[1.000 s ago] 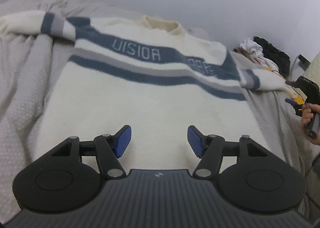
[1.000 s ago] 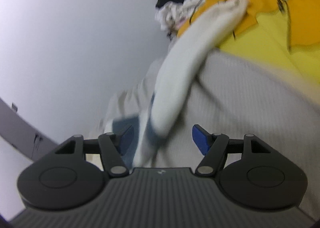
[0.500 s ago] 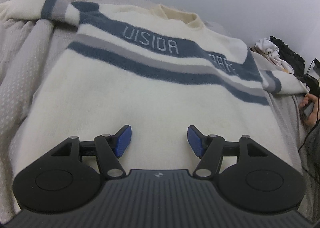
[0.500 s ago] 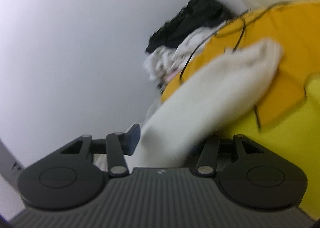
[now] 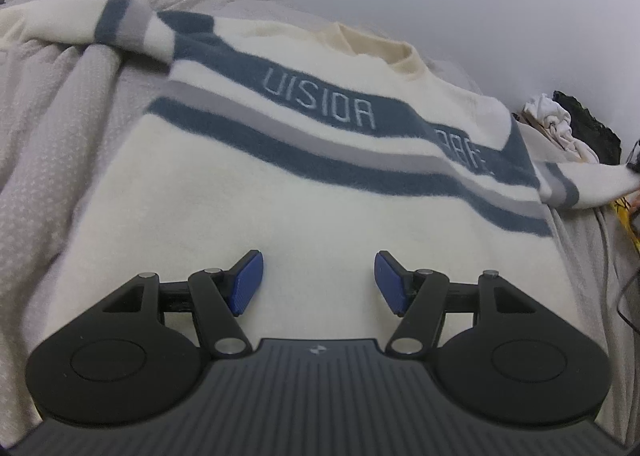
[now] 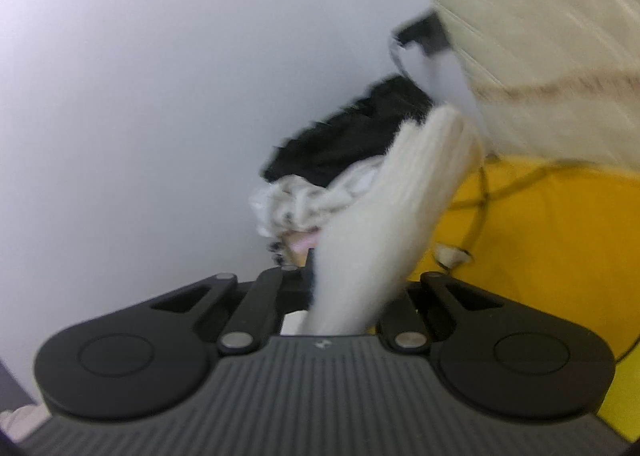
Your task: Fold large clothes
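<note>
A cream sweater [image 5: 304, 212] with blue and grey chest stripes and pale lettering lies face up, spread flat on a grey blanket [image 5: 48, 144]. My left gripper [image 5: 318, 282] hovers over its lower body, open, blue pads apart with nothing between them. The sweater's left sleeve [image 5: 80, 22] drapes over a blanket fold at the top left. Its right sleeve [image 5: 584, 186] stretches out to the right edge. In the right wrist view my right gripper [image 6: 348, 296] is shut on that cream sleeve's end [image 6: 400, 200], which sticks up past the hidden pads.
A heap of white [image 6: 304, 204] and black [image 6: 348, 144] clothes lies by the pale wall. Yellow fabric [image 6: 540, 240] with thin cables across it sits right of the held sleeve. A cream, ribbed surface [image 6: 540, 36] fills the upper right.
My right gripper closed on the sleeve end and rose with it, swinging toward the wall. The left gripper drifted slightly lower over the sweater and stayed open.
</note>
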Tool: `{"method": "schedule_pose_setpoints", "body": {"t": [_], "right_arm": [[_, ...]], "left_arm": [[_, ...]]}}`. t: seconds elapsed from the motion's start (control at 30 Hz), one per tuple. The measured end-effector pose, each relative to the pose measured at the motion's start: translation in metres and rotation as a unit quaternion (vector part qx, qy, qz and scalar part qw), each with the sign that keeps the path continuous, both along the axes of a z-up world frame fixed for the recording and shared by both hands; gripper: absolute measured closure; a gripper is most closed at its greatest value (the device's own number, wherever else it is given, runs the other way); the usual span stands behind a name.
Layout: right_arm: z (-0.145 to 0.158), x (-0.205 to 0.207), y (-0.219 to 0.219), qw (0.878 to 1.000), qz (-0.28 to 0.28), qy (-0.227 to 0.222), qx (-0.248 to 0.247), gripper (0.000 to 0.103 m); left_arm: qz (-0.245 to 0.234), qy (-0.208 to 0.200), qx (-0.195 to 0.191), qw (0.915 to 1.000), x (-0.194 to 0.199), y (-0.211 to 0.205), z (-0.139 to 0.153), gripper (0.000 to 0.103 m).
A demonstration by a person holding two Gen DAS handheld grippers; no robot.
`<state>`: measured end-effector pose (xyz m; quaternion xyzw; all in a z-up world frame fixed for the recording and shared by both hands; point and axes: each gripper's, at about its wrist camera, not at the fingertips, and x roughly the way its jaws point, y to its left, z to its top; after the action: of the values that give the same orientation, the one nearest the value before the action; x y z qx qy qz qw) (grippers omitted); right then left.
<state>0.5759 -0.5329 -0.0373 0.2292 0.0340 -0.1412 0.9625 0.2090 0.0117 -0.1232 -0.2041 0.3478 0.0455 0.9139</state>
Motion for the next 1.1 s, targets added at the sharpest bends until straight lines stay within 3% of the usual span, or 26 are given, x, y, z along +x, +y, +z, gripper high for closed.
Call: {"method": "schedule_pose_setpoints", "body": {"t": [0.2, 0.33, 0.53, 0.63, 0.87, 1.1], "right_arm": [[0.074, -0.029, 0.062, 0.994, 0.073, -0.039, -0.077, 0.093], [0.121, -0.061, 0.123, 0.982, 0.124, -0.067, -0.126, 0.093], [0.16, -0.129, 0.232, 0.951, 0.208, -0.107, -0.202, 0.093], [0.154, -0.162, 0.284, 0.936, 0.246, -0.118, -0.223, 0.093], [0.103, -0.234, 0.393, 0.903, 0.337, -0.108, -0.243, 0.092], [0.009, -0.286, 0.47, 0.864, 0.419, -0.035, -0.277, 0.092]], "left_arm": [[0.023, -0.003, 0.018, 0.9996, -0.006, 0.024, 0.012, 0.037], [0.056, -0.02, 0.003, 0.9982, -0.016, 0.051, 0.022, 0.037], [0.084, -0.046, -0.046, 0.9943, -0.039, 0.083, 0.032, 0.037], [0.088, -0.058, -0.049, 0.9932, -0.049, 0.092, 0.039, 0.037], [0.113, -0.097, -0.071, 0.9863, -0.076, 0.114, 0.053, 0.037], [0.142, -0.114, -0.118, 0.9763, -0.087, 0.14, 0.053, 0.037]]}}
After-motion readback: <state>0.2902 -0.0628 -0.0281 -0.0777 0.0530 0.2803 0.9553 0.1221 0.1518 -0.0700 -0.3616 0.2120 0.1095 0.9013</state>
